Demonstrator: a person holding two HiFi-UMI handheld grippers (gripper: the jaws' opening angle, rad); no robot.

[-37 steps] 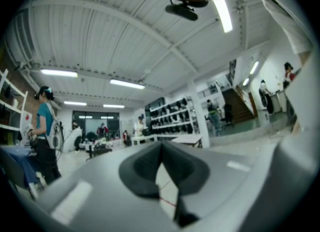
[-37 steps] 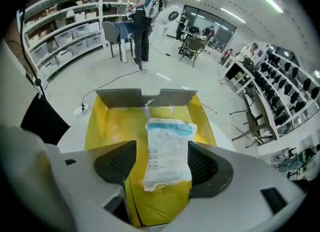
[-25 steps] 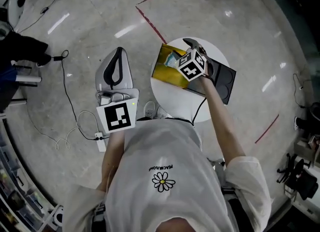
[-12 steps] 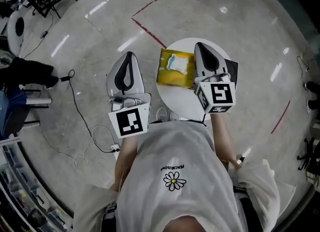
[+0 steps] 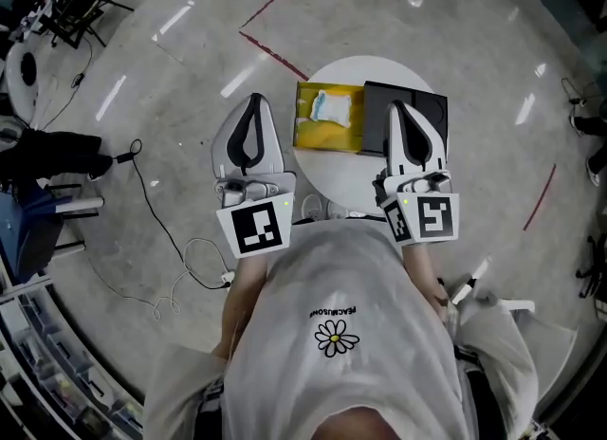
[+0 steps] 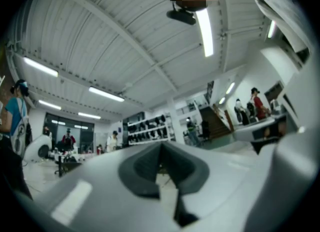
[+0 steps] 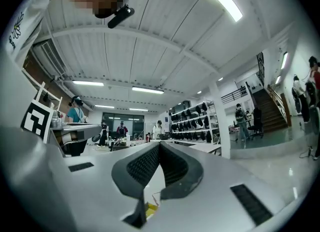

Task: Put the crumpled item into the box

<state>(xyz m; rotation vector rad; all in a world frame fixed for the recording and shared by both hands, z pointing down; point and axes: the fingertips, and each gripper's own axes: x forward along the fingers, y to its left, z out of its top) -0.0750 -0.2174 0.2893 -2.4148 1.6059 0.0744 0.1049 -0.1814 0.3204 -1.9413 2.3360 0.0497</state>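
Observation:
On the round white table [image 5: 334,182] stands a yellow box [image 5: 310,130], open at the top. A crumpled pale blue and white item [image 5: 332,109] lies inside it. A black lid [image 5: 425,108] rests right of the box. My right gripper [image 5: 397,106] is shut and empty, pulled back with its tips over the black lid, right of the box. My left gripper [image 5: 254,100] hangs shut and empty over the floor, left of the table. Both gripper views look up into the room: the left gripper's [image 6: 161,146] jaws meet, and so do the right gripper's [image 7: 160,143].
A white cable [image 5: 180,277] and a black cable [image 5: 156,206] trail over the floor at the left. Red tape lines [image 5: 270,49] mark the floor beyond the table. A dark bundle [image 5: 52,154] lies at the far left. People and shelves [image 7: 192,118] stand far off.
My right gripper has drawn back from over the yellow box toward the person and has shut. The crumpled item stays in the box. The left gripper has shifted only slightly.

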